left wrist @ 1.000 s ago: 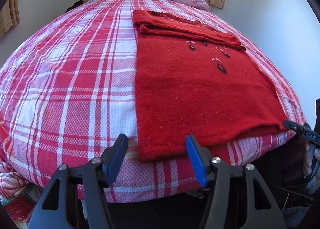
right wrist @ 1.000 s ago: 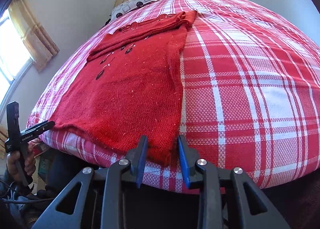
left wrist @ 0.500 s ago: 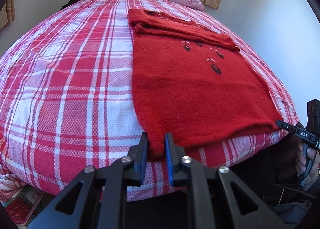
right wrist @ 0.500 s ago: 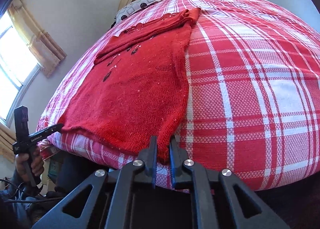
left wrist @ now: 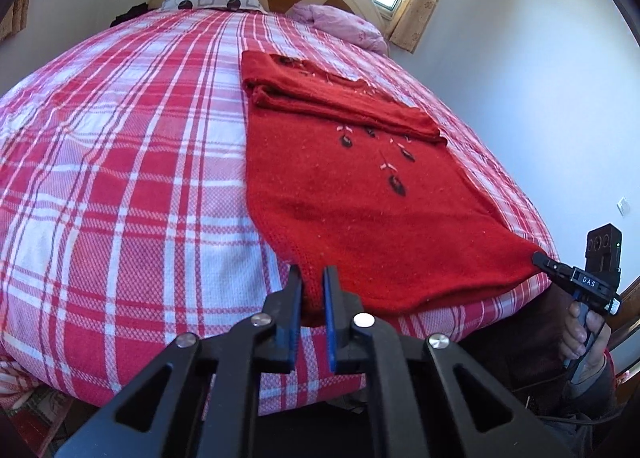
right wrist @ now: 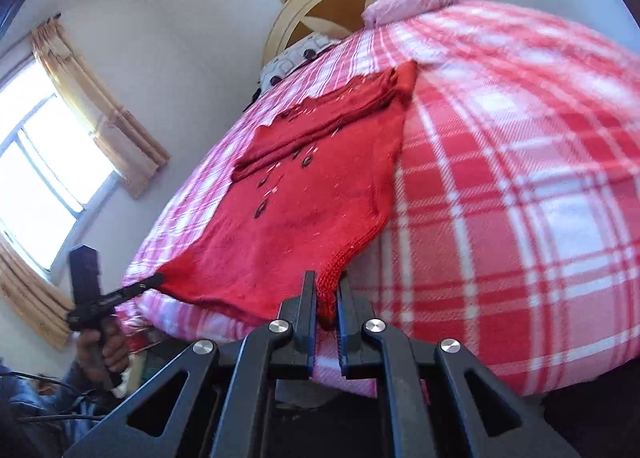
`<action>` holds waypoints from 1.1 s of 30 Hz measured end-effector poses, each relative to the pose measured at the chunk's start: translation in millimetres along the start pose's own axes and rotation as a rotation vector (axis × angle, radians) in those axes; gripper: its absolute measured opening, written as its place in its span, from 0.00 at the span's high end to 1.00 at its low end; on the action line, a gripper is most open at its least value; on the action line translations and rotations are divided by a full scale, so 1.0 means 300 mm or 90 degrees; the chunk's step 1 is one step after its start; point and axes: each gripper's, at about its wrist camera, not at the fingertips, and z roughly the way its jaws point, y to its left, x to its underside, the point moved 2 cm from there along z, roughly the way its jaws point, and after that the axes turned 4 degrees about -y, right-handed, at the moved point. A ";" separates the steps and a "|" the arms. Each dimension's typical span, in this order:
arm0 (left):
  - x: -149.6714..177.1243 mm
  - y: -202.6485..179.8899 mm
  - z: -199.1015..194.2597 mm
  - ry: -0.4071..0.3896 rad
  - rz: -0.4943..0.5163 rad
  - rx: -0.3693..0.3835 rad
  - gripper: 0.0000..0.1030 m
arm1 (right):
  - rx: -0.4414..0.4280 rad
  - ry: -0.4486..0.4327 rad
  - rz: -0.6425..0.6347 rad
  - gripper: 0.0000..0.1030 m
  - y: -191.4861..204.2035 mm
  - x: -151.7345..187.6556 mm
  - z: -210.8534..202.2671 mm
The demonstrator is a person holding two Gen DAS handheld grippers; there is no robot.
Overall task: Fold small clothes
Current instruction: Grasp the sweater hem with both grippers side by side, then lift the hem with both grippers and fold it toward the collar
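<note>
- I have the red knitted sweater with small dark leaf embroidery (left wrist: 360, 210) lying flat on the bed's red-and-white plaid cover (left wrist: 120, 186), its sleeves already folded across the far end, its hem at the near edge of the bed.
- The left gripper (left wrist: 313, 290) has its fingers clamped on one bottom corner of the sweater; the knit edge sits pinched between the blue pads and runs straight ahead from the tips.
- The right gripper (right wrist: 324, 298) is clamped on the other bottom corner; a ribbed strip of the hem stands up between its fingers, and the fabric just beyond the tips is raised clear of the cover.
- Both sets of fingers have just been closing, with the hem between them.
- I judge this the start of the lengthwise fold: corners taken, hem beginning to lift.
- Next I would raise both corners together and carry them forward, away from the fingers' near side, towards the folded sleeves, keeping the hem taut between the two grips so it lands square.
- Risk as I see it: thick knit slipping from one grip, skewing the fold.
</note>
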 end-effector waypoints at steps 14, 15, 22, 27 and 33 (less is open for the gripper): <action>-0.296 -0.013 0.020 -0.089 0.015 0.016 0.92 | -0.003 -0.059 -0.039 0.93 0.043 -0.252 0.034; -0.311 -0.006 0.028 -0.090 0.011 0.015 0.92 | -0.001 -0.062 -0.041 0.93 0.043 -0.276 0.045; -0.429 0.021 0.116 -0.088 -0.020 0.024 0.93 | 0.006 -0.088 -0.060 0.93 0.054 -0.430 0.098; -0.529 0.025 0.173 -0.097 -0.019 0.016 0.93 | 0.020 -0.093 -0.071 0.93 0.056 -0.543 0.172; -0.665 0.067 0.247 -0.105 -0.040 0.004 0.93 | 0.023 -0.114 -0.070 0.93 0.038 -0.681 0.230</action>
